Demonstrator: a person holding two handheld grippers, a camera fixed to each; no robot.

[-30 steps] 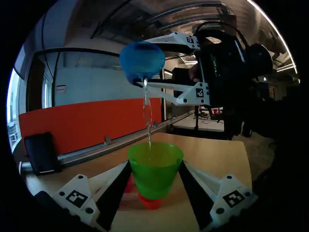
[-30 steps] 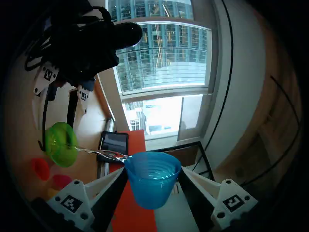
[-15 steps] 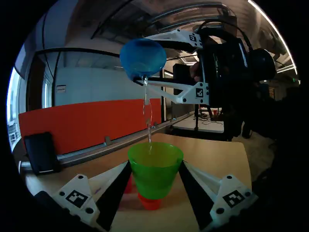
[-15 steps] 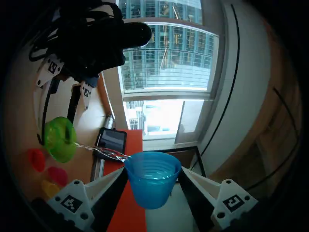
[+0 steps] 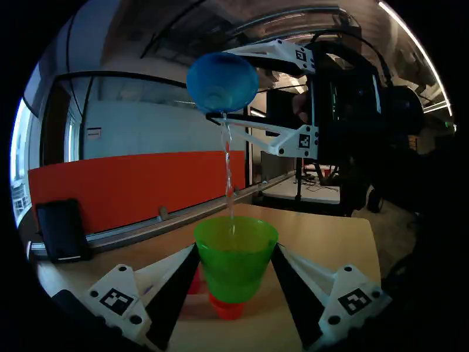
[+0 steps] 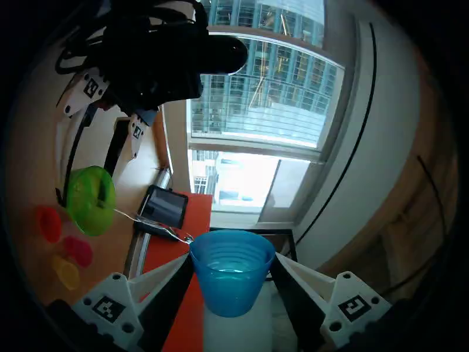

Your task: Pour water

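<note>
Two grippers, each clamped on a cup: my left gripper (image 5: 234, 261) holds the green cup (image 5: 235, 255) upright between both fingers over the wooden worktop (image 5: 328, 234), with a red cup (image 5: 227, 306) showing at its base. My right gripper (image 6: 233, 273) pinches the blue cup (image 6: 233, 281), tipped high above the green one, and a thin stream of water (image 5: 227, 170) falls from its rim into the green cup's mouth. A dark tablet (image 5: 61, 230) lies well off, beside the orange partition (image 5: 135, 185).
</note>
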